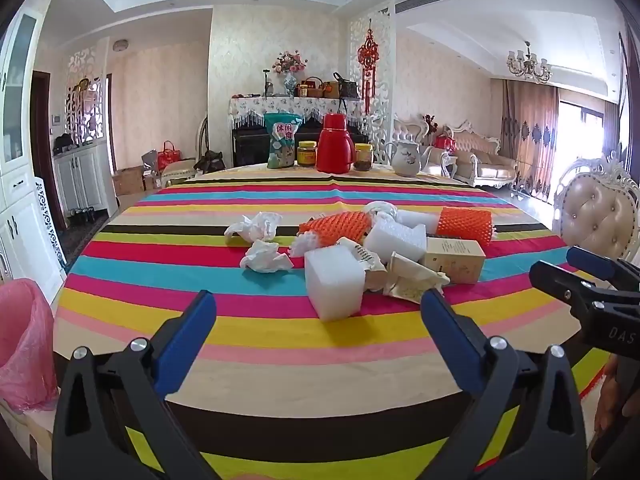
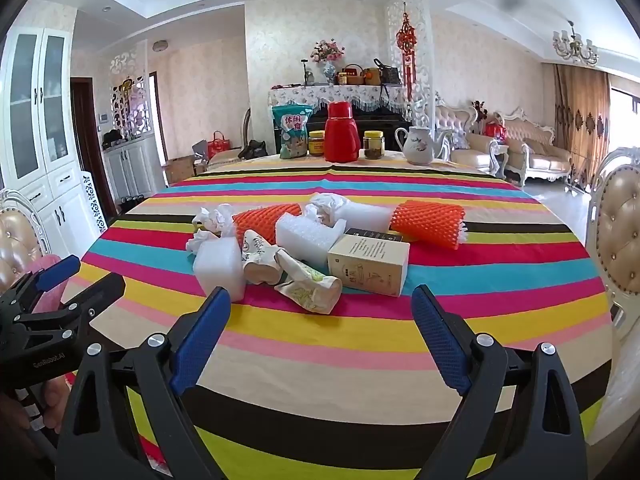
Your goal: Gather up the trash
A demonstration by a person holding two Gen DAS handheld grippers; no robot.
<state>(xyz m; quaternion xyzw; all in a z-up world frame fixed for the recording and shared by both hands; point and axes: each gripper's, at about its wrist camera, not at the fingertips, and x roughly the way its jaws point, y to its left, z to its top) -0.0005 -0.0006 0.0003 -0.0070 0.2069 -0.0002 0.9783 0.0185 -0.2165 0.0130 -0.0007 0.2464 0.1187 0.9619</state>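
Striped cloth covers the desk (image 1: 280, 380), where the trash lies heaped mid-desk: white foam block (image 1: 335, 286), crumpled tissues (image 1: 266, 258), orange foam netting (image 1: 464, 224), a cardboard box (image 2: 370, 266) and crushed paper cups (image 2: 308, 286). Left claw (image 1: 320, 334) and right claw (image 2: 320, 330) both hover spread wide, empty, short of the heap. Pink bin bag (image 1: 24, 344) sits at the left edge

My pads (image 2: 200, 342): blue, rough dimpled rubber look
My left gripper (image 1: 320, 334) frame: matt black plastic, shiny metal screws
Cloth (image 1: 280, 344): woven striped fabric, matt
Foam block (image 1: 335, 282): white, soft matt
Box (image 2: 370, 266): matt cardboard
Nets (image 2: 428, 222): orange foam mesh
Tissues (image 1: 266, 258): crumpled paper
Flask (image 1: 335, 144): glossy red plastic
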